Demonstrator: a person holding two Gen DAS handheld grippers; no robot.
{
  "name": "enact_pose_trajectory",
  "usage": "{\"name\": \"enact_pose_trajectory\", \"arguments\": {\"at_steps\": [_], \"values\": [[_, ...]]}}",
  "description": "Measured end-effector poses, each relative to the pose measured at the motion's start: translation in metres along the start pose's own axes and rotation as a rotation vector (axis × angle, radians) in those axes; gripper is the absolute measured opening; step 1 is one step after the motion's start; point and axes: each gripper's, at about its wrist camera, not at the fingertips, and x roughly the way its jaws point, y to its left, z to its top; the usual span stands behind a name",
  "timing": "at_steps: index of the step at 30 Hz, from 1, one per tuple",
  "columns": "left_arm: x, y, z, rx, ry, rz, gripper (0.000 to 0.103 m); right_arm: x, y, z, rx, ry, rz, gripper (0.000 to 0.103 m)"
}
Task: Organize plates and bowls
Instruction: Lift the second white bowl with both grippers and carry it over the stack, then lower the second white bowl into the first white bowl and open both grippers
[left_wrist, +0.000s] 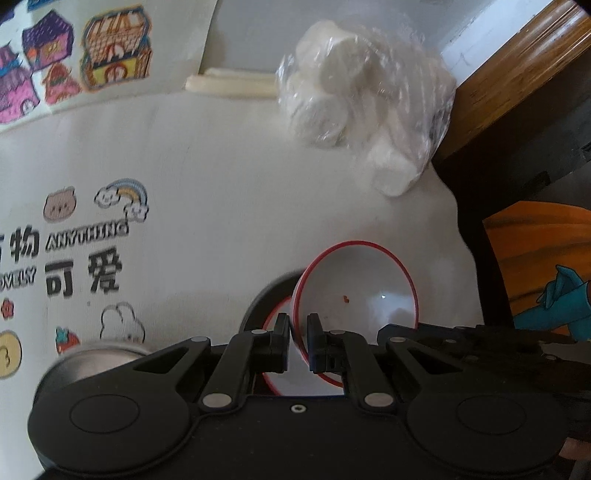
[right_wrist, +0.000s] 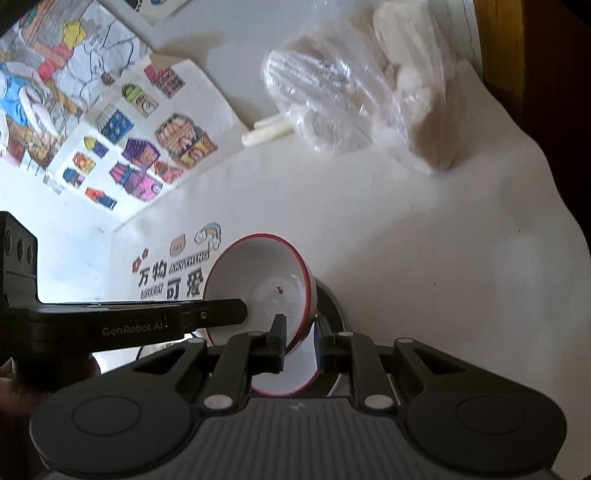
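Left wrist view, left to right: steel bowl (left_wrist: 99, 360), low at the left edge, part hidden behind the gripper body; printed desk (left_wrist: 221, 184) cover with cartoon stickers; left hand-held gripper (left_wrist: 298, 332), jaws narrow, clamped on the near rim of a red-rimmed bowl (left_wrist: 362, 288), which is tilted on edge, likely so it can be lifted and nested; second red-rimmed dish (left_wrist: 275, 321) below it, over a dark round base; bag (left_wrist: 354, 107) of white rolls at the far side of the desk. Right wrist view, left to right: drawings (right_wrist: 122, 122) on the far desk; left unit's arm reaching into the bowl (right_wrist: 258, 284); right hand-held gripper (right_wrist: 300, 332), jaws narrow, pinching the bowl's opposite rim, apparently sharing the load; bag (right_wrist: 351, 96) beyond.
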Motion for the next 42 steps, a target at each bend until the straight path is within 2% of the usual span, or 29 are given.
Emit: {"name": "enact_pose_trajectory", "arguments": {"at_steps": [11,42], "values": [[0.005,-0.002,-0.01,0.002,0.036,0.05,0.009,0.011,0.004,-0.011,-0.01,0.076,-0.013,0.017],[0.007,-0.009,-0.01,-0.006,0.086,0.099,0.01,0.024,0.0,-0.01,-0.018,0.143,-0.032,0.018]]}}
